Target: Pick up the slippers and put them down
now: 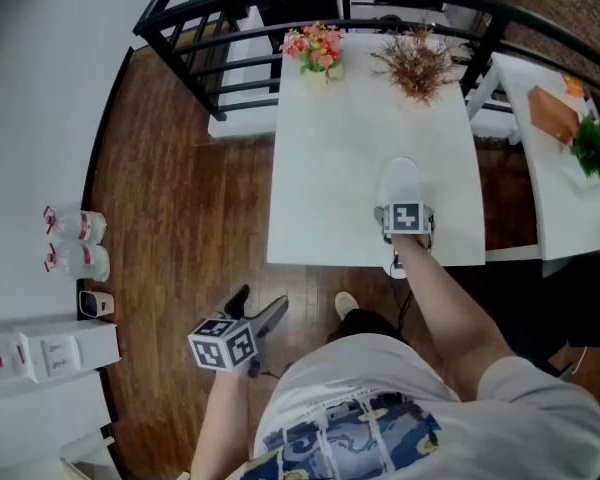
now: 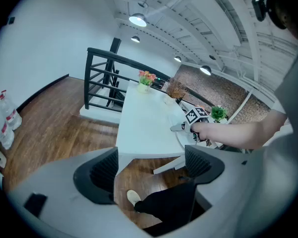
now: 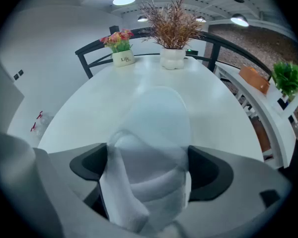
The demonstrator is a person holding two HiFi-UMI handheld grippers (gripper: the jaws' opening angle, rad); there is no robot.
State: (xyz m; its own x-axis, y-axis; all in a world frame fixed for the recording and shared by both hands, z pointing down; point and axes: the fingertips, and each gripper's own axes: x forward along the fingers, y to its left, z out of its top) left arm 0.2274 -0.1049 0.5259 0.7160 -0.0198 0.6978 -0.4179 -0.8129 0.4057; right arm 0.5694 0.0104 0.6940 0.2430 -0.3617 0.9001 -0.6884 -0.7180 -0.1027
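- Your right gripper (image 1: 406, 214) is out over the near edge of the white table (image 1: 340, 148), at the end of your outstretched arm.
- Its jaws are closed against the two sides of a white slipper (image 1: 400, 180). In the right gripper view the slipper (image 3: 156, 118) fills the whole gap of the right gripper (image 3: 149, 170), with the heel end between the pads and the rounded toe pointing away from you.
- The slipper sits over the front right part of the tabletop (image 3: 84, 113). You cannot tell from these views whether its sole rests on the surface or is just clear of it.
- Your left gripper (image 1: 260, 306) is held low at your left side over the wooden floor (image 1: 180, 218), well apart from the table.
- In the left gripper view the jaws of the left gripper (image 2: 151, 167) stand spread with nothing in them. Only the floor and your shoe (image 2: 133, 197) show through the gap.
- At the far edge of the table stand a pot of pink and orange flowers (image 1: 318, 48) and a pot of dried brown stems (image 1: 417, 63).
- Two plastic bottles (image 1: 75, 243) lie by the wall on your left.
- A black railing (image 1: 240, 8) runs behind the table.
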